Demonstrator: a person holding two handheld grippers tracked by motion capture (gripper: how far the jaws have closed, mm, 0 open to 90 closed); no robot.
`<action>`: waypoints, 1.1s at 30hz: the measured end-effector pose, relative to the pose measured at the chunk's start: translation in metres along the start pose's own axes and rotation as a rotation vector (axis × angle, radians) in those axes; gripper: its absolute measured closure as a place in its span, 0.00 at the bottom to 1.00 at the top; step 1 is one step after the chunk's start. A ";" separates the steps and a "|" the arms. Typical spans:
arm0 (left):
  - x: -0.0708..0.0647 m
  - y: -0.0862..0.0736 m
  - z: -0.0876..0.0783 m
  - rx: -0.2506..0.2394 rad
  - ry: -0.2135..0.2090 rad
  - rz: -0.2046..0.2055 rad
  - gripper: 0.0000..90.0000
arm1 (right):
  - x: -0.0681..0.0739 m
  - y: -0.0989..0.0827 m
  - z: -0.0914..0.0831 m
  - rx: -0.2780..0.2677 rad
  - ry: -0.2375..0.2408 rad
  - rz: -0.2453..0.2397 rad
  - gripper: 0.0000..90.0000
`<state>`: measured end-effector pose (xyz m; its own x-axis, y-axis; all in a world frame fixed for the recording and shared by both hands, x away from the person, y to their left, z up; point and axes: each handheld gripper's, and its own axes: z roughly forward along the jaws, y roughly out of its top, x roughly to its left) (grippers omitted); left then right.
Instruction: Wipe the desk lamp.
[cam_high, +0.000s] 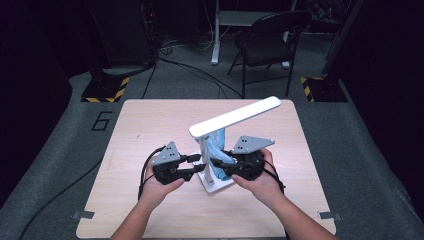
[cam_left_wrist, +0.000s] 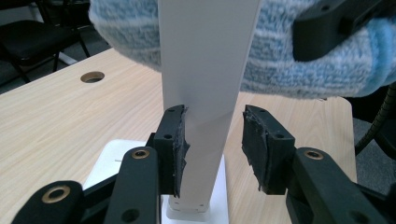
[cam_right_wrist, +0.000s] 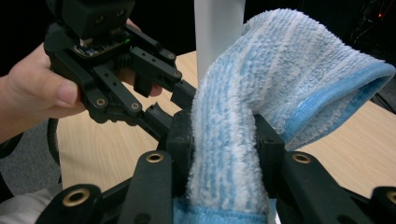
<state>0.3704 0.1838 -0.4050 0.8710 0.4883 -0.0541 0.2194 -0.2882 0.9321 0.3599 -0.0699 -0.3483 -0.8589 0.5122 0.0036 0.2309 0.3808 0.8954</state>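
From the high view, the only writing is a large "6" marked on the grey floor left of the light wooden desk. A white desk lamp stands near the desk's middle, its head slanting up to the right, with bare wood all round it. The left claw reaches the lamp's post from the left; the right claw comes from the right with a blue cloth against the post. Behind the desk stand a black chair and yellow-and-black striped stand bases.

In the left gripper view, the left claw straddles the white post: one pad touches it, the other stands just clear. A cable hole lies in the desk.

In the right gripper view, the right claw is clamped on the striped blue microfibre cloth, which drapes beside the post.
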 end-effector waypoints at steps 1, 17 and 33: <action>0.000 0.000 0.000 0.000 0.000 0.000 0.66 | 0.000 0.001 -0.001 -0.004 0.001 -0.003 0.73; 0.000 0.000 0.000 0.006 0.000 0.006 0.66 | 0.001 0.017 -0.011 -0.065 0.000 -0.015 0.74; -0.003 -0.002 0.008 0.001 0.063 -0.023 0.49 | 0.001 0.024 -0.019 -0.166 -0.030 -0.015 0.75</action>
<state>0.3711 0.1763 -0.4093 0.8363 0.5458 -0.0529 0.2397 -0.2771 0.9305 0.3557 -0.0748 -0.3182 -0.8472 0.5309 -0.0215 0.1371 0.2574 0.9565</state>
